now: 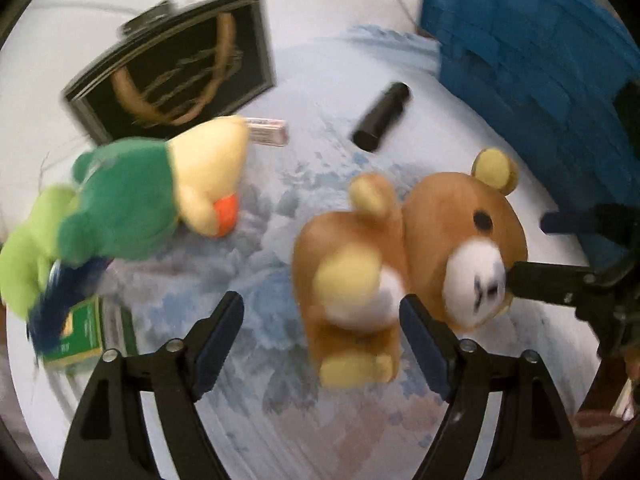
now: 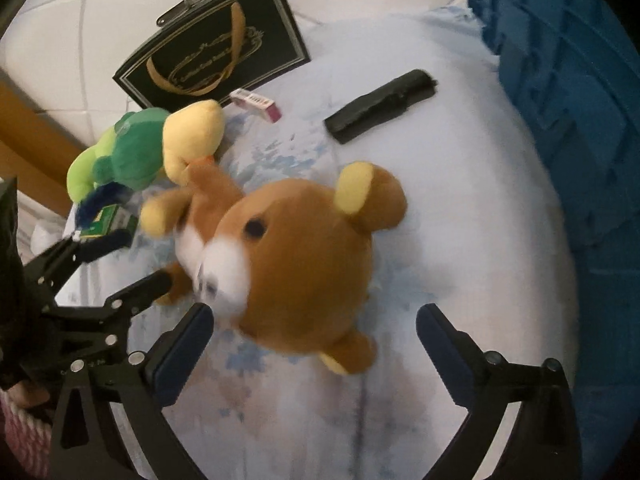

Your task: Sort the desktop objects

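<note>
On the worktop [image 2: 460,208] with its pale blue-patterned cover, you have:

1. Brown teddy bear [image 2: 296,256], lying at the centre, near both tools.
2. Your left hand-held gripper [image 1: 320,340]: jaws spread; the bear's body lies between them, pads not seen pressing.
3. Your right hand-held gripper [image 2: 316,344]: jaws spread wide, the bear's head just ahead of them, unheld.
4. Green and yellow plush toy [image 2: 156,148], left of the bear.
5. Green box [image 1: 86,332] beneath that plush; print too blurred to read.
6. Black gift bag [image 2: 216,52] with gold handle and gold emblem; lettering illegible.
7. Small pink-and-white box [image 2: 256,104]; only barcode-like marks are discernible.
8. Black cylindrical object [image 1: 382,116], unlabelled.
9. Blue crate [image 2: 560,92] at the right edge.
</note>
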Action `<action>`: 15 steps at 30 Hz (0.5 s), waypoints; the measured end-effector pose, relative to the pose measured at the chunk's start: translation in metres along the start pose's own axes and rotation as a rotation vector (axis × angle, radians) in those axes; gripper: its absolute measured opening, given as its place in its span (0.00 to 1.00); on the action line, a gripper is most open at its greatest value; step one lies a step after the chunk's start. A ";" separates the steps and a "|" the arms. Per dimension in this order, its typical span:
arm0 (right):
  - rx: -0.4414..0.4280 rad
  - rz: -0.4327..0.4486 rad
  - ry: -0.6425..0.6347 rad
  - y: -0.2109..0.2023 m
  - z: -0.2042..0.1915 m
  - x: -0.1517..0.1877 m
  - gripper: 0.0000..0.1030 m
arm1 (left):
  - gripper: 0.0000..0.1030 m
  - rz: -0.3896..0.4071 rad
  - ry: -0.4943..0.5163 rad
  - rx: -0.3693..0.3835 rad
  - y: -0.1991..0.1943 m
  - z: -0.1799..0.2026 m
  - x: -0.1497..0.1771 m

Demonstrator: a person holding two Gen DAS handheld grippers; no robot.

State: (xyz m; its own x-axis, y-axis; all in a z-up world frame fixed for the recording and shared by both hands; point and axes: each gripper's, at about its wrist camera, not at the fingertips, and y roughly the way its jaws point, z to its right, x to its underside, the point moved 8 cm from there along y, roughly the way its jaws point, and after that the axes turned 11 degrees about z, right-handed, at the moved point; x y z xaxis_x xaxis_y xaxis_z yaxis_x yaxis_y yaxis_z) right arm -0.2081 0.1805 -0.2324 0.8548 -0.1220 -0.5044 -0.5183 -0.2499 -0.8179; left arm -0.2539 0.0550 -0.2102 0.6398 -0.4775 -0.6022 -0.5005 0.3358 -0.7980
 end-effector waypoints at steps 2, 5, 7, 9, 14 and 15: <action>-0.017 -0.011 0.016 0.007 -0.005 -0.001 1.00 | 0.83 -0.043 0.059 0.019 0.017 0.011 0.006; -0.045 -0.030 0.048 0.018 -0.008 -0.002 1.00 | 0.83 -0.096 0.072 0.025 0.037 0.013 0.018; -0.060 -0.044 0.072 0.024 -0.007 -0.003 1.00 | 0.86 -0.112 0.046 0.046 0.048 0.009 0.021; -0.080 -0.065 0.086 0.031 -0.009 -0.004 1.00 | 0.89 -0.106 0.023 0.064 0.051 0.013 0.019; -0.004 -0.076 0.023 0.052 -0.006 -0.003 1.00 | 0.86 -0.047 0.002 0.115 0.054 0.017 0.003; 0.000 -0.078 0.018 0.053 -0.003 -0.003 0.94 | 0.77 -0.046 0.002 0.126 0.055 0.019 0.002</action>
State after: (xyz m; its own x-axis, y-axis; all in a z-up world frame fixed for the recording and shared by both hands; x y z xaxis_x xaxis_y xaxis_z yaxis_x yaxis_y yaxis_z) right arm -0.2384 0.1647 -0.2734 0.8927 -0.1198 -0.4344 -0.4505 -0.2592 -0.8543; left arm -0.2687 0.0882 -0.2561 0.6594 -0.4962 -0.5648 -0.3932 0.4127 -0.8216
